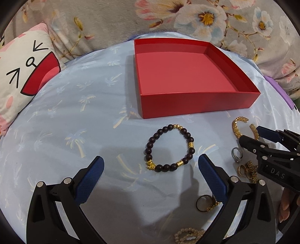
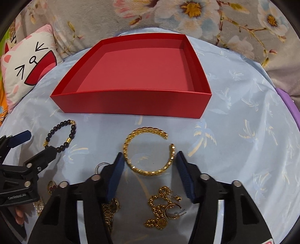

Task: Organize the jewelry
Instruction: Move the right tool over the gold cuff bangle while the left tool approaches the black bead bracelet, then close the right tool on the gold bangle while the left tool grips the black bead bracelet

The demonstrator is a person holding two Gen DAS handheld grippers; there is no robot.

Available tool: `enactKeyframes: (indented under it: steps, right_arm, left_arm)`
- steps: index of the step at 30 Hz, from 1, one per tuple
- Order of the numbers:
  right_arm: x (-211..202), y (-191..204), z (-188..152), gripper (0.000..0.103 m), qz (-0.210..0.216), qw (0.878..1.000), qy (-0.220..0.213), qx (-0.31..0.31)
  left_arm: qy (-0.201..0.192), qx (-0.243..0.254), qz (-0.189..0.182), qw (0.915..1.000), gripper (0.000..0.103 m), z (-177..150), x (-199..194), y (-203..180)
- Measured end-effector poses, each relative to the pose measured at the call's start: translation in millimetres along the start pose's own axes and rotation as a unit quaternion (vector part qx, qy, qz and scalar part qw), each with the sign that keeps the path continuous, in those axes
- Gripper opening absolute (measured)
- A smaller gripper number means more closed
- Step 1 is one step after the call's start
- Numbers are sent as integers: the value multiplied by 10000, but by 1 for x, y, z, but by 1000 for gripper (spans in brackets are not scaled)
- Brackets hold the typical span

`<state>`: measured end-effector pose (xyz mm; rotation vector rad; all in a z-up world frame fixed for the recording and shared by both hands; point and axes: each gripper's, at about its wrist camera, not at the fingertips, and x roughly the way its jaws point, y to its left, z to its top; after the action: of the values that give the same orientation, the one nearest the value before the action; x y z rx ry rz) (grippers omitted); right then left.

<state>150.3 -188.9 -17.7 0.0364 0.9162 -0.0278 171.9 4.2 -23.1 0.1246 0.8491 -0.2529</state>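
Basically a bed: light blue palm-print sheet (image 2: 243,116), floral blanket (image 1: 187,16) behind, cartoon cat pillow (image 1: 24,71) at left. Red cardboard box (image 2: 131,105) sits empty on the sheet. Gold cuff bangle (image 2: 148,150) lies between the right gripper (image 2: 150,161) pads, no clear contact. Left gripper (image 1: 150,165) spread wide near the dark bead bracelet (image 1: 168,148), not touching. Gold chain (image 2: 159,206), rings (image 1: 237,154) and pearl strand (image 1: 187,234) are scattered close by.
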Motion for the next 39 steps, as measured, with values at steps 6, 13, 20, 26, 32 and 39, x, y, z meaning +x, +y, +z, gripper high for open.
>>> enactKeyframes:
  steps: [6, 13, 20, 26, 32, 39]
  right_arm:
    - [-2, -5, -1, 52, 67, 10000, -29, 54]
    - [-7, -12, -5, 52, 99, 9998, -23, 142]
    - [-12, -19, -8, 52, 99, 9997, -75, 210]
    - [-11, -20, -9, 52, 133, 9996, -81, 243]
    - [-11, -21, -10, 52, 108, 9996, -103, 241]
    - [-19, -18, -10, 51, 115, 9996, -186, 172]
  left_arm:
    - [190, -98, -142, 9997, 98, 4, 11, -1]
    - [224, -68, -146, 9996, 90, 8, 16, -5]
    - [234, -376, -424, 9981, 81, 13, 10, 6]
    - [134, -246, 119, 9995, 55, 15, 17, 12]
    - [67, 74, 150, 9998, 19, 13, 14, 3]
    - [196, -25, -293, 9994, 7, 11, 7, 3]
